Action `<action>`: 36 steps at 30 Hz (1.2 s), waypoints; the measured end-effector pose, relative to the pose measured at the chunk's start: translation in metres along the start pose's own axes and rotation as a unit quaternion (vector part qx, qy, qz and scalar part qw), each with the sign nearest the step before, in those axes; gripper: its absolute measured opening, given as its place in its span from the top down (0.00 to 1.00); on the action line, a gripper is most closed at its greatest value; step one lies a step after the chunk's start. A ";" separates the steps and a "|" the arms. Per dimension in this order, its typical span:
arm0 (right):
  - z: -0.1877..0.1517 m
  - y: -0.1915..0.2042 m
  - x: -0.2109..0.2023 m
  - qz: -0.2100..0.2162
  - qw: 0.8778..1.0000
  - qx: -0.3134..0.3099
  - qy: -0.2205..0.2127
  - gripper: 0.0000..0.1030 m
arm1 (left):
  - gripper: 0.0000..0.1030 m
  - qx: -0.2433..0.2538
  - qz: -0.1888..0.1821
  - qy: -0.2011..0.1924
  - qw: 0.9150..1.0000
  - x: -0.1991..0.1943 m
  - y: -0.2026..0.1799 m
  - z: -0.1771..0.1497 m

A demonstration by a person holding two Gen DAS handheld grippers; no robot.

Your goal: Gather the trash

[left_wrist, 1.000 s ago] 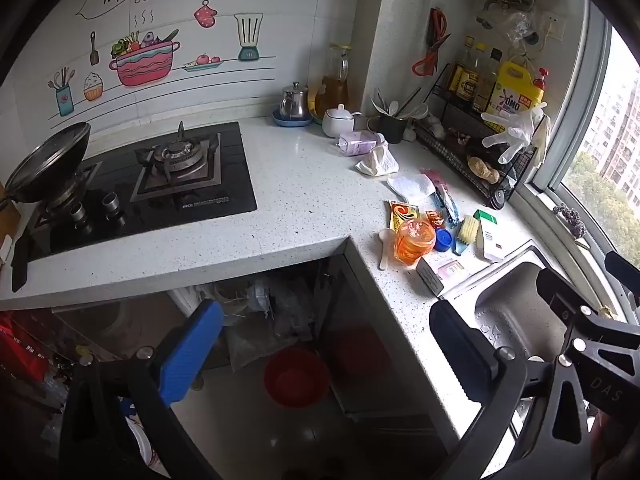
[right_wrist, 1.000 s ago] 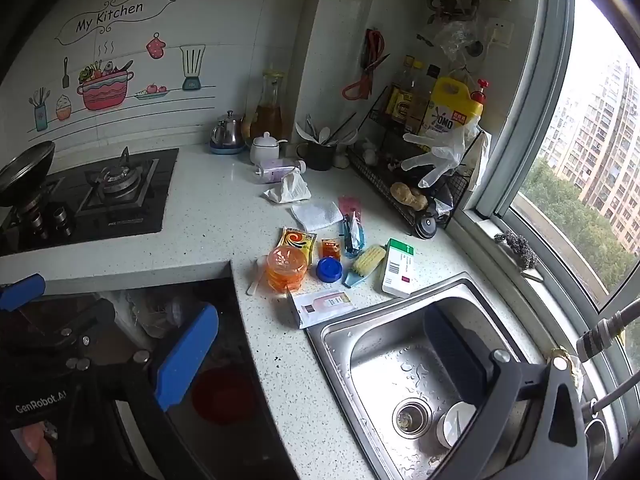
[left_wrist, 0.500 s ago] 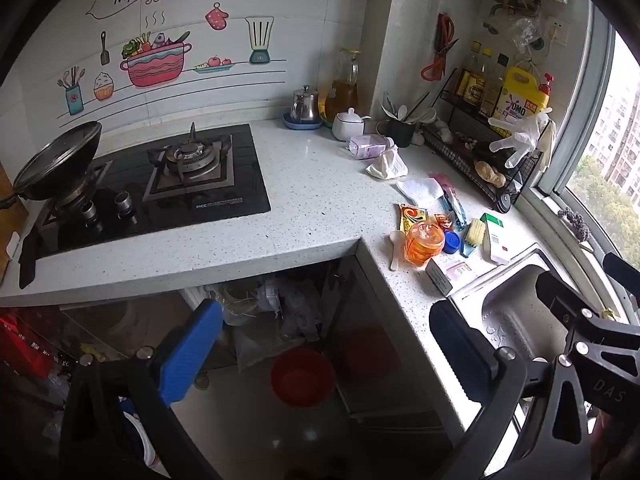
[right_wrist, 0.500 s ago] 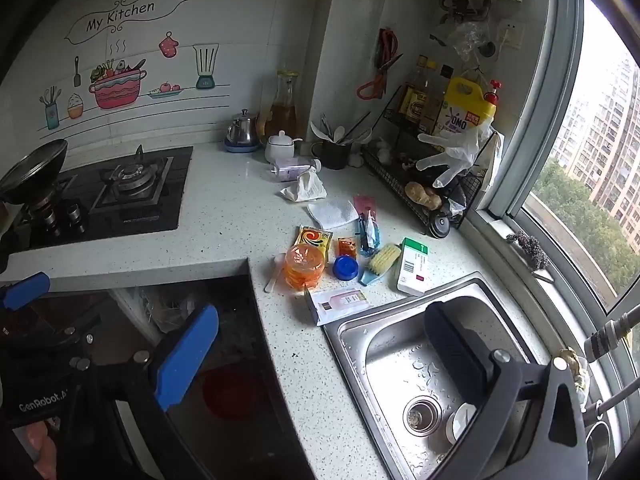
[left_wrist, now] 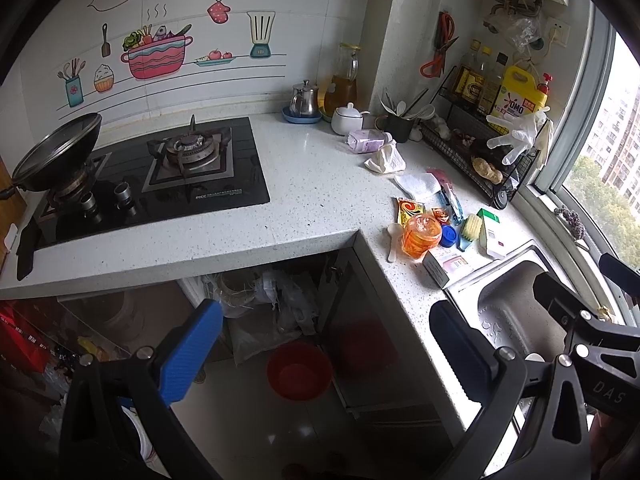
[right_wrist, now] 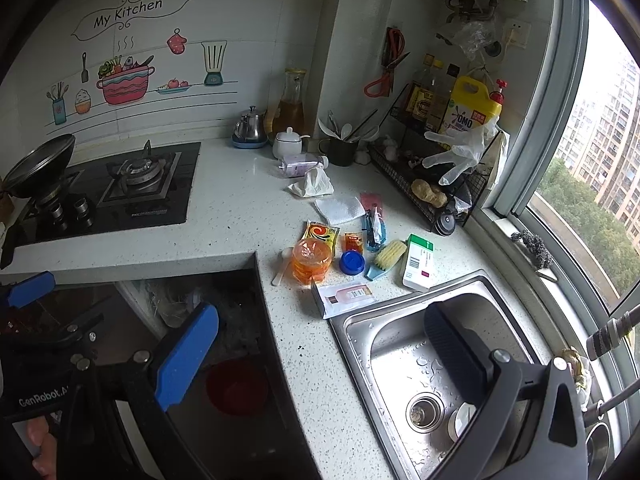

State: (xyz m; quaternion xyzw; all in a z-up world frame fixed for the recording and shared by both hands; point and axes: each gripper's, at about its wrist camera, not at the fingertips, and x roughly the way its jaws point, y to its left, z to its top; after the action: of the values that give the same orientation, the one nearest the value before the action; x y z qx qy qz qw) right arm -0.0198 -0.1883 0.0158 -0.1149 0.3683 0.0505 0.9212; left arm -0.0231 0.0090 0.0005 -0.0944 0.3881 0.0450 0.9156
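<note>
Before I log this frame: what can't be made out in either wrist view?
- Print on the green-and-white box: too small, both views.
- Sink floor: partly hidden by the right tool in the right view, by the left tool in the left view.
- Under-counter space around the red basin: dark, contents unclear.

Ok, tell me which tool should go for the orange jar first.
Right, probably. The right tool hangs open near the sink, closer to the orange jar; the left tool, also open, hangs over the floor.
</note>
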 end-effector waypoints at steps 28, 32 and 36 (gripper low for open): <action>-0.004 0.004 -0.005 0.014 1.000 -0.010 0.005 0.00 | 0.00 0.007 -0.002 0.006 1.000 -0.007 0.003 -0.010; -0.003 0.003 -0.006 0.016 1.000 -0.010 0.008 0.00 | 0.00 0.010 -0.001 0.006 1.000 -0.008 0.002 -0.009; -0.004 0.002 -0.005 0.019 1.000 -0.008 0.012 0.00 | 0.00 0.012 0.001 0.008 1.000 -0.008 0.001 -0.009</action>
State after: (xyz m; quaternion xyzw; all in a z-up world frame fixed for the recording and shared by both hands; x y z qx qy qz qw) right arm -0.0267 -0.1872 0.0158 -0.1159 0.3806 0.0694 0.9148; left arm -0.0353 0.0084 -0.0003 -0.0834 0.3964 0.0407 0.9134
